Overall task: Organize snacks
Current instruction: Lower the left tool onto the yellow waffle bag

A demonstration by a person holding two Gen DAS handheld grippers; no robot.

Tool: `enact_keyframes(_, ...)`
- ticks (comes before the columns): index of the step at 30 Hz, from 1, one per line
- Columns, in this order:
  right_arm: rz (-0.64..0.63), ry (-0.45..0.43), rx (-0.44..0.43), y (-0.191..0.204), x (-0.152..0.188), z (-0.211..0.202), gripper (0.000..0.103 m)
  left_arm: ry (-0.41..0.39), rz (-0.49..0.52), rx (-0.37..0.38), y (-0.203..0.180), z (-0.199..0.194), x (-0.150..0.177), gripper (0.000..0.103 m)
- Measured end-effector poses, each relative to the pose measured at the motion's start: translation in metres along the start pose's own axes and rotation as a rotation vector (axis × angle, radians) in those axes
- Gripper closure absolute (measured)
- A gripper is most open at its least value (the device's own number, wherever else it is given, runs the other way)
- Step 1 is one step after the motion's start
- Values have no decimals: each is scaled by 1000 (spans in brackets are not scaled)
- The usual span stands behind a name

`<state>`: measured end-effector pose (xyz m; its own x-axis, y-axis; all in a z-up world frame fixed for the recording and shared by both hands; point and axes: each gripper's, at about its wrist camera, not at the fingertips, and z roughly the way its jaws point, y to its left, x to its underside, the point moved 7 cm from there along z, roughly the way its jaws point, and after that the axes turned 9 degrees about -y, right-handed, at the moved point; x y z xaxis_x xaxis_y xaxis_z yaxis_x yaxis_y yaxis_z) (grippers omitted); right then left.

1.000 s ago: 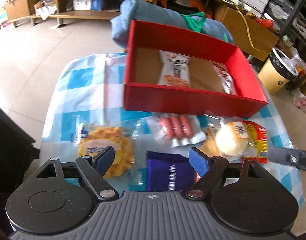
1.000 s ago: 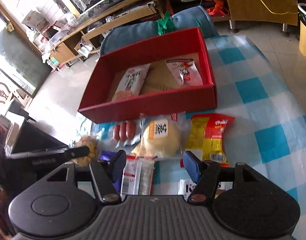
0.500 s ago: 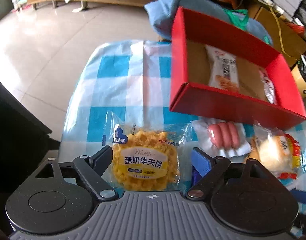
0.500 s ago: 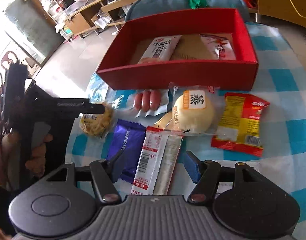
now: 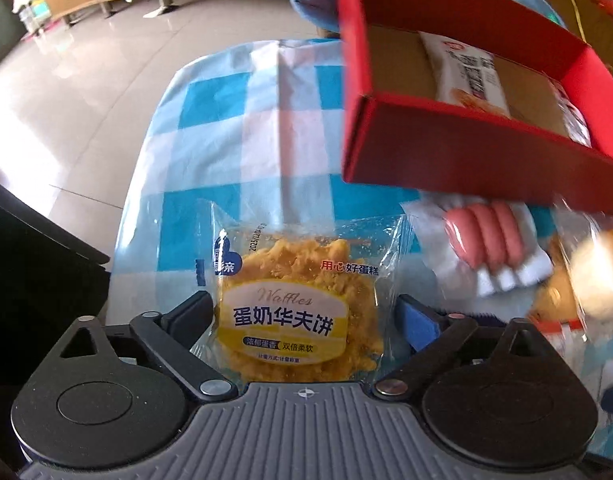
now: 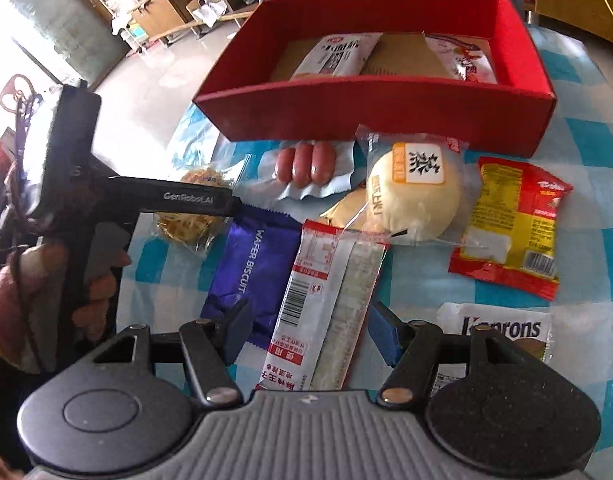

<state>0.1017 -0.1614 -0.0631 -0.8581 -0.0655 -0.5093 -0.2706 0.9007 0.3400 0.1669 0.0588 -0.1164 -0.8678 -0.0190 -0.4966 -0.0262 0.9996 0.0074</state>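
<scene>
The left gripper (image 5: 302,316), jaws opening, straddles the clear-wrapped yellow waffle pack (image 5: 296,312) without pinching. Closing on slippery film alone could let it slide toward six o'clock

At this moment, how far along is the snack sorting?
Done: two packets lie in the red box. In hand: nothing gripped yet. The left gripper has the waffle pack between its opening jaws; the right gripper straddles the long striped packet, untouched. Left: sausages, bun, wafer biscuit and red-yellow bag lie on the checked cloth.
</scene>
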Motion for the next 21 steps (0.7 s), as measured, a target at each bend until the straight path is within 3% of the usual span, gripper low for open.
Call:
enact_keyframes(6, -46, 29, 24, 7, 9, 13, 46, -10, 31, 80, -10, -19, 19, 15)
enact_keyframes(16, -99, 41, 92, 13, 18, 26, 46, 17, 78, 172, -27, -46, 64, 17)
enact_keyframes(21, -114, 39, 113, 14, 22, 30, 45, 24, 67, 150, -23, -47, 73, 18)
